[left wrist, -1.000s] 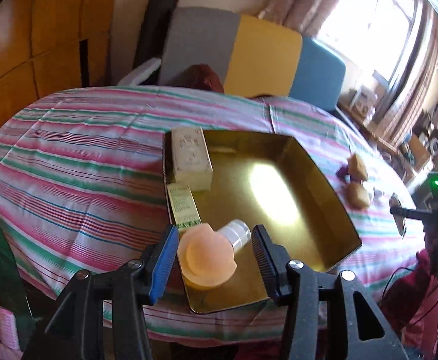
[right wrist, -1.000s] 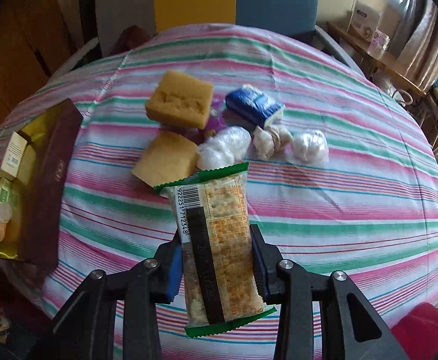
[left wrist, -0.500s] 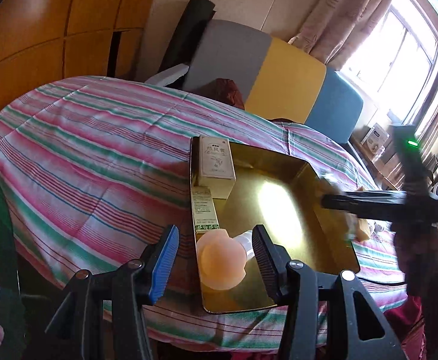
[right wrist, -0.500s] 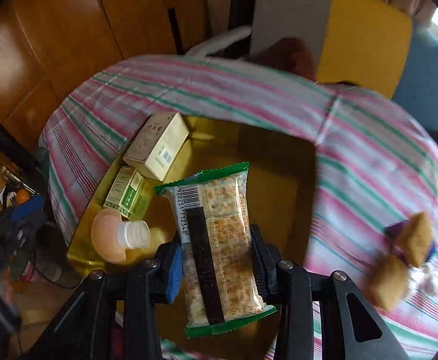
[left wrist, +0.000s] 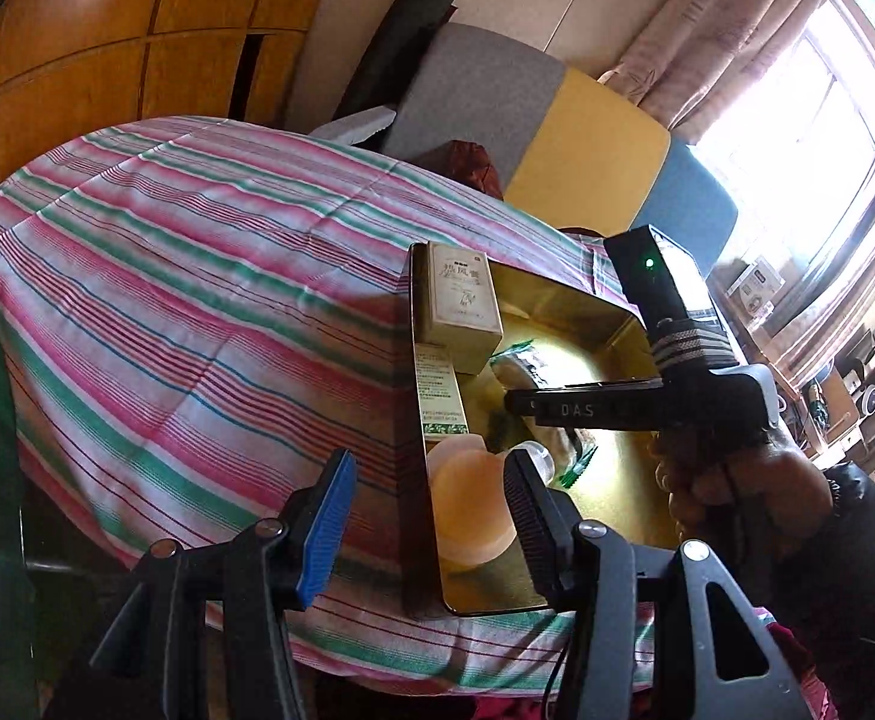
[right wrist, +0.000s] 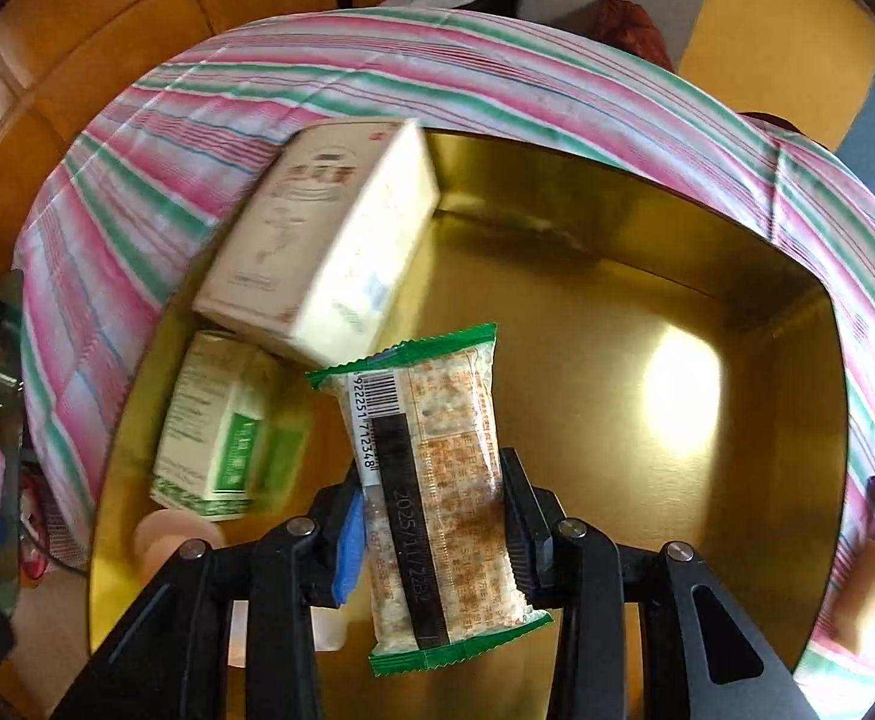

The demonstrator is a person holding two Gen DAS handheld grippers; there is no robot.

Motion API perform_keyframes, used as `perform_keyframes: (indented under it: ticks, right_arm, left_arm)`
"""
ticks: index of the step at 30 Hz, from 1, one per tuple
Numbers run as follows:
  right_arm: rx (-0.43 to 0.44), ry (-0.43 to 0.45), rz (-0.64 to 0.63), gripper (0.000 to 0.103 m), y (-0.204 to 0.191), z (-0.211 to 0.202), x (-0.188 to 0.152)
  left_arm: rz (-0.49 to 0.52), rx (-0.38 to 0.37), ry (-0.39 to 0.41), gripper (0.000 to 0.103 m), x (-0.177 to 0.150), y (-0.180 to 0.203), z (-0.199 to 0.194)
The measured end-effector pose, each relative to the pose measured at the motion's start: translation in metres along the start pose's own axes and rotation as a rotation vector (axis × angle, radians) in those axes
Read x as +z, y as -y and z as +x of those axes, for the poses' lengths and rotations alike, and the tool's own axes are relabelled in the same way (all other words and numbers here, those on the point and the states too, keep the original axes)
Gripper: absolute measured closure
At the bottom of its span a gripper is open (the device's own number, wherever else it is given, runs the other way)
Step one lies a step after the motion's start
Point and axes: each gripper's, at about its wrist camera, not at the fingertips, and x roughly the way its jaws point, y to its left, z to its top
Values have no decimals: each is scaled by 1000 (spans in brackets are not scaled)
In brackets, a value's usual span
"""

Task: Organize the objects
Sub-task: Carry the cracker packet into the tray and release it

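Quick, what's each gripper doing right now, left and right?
Left gripper: open, holding nothing.
Right gripper: shut on the cracker packet, above the gold tray.

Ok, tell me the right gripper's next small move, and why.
Probably lower a little and open: the right gripper holds the cracker packet over bare floor of the gold tray, beside the green box.

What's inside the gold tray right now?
In the gold tray: a beige box, a green box and a peach bottle. The right gripper holds a cracker pack above it, hiding the floor beneath.
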Motion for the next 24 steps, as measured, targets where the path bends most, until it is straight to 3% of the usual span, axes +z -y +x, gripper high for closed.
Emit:
perform_keyframes:
  ticks: [2,9,20,24]
  right_arm:
    - [26,0,-16,61,-7,0,-4]
    - [72,67,-11,39,-4,-17,-15]
    - [24,286,34,17,38,-90,-59]
    - [-7,337,57,14,62,-113,-79]
  left_arm:
    - [1,4,0,51,0,0,0]
    - [23,24,8,48,-1,7,-2]
    - [138,102,61,48,6,39,-17]
    - [174,124,62,48,8,53,-18]
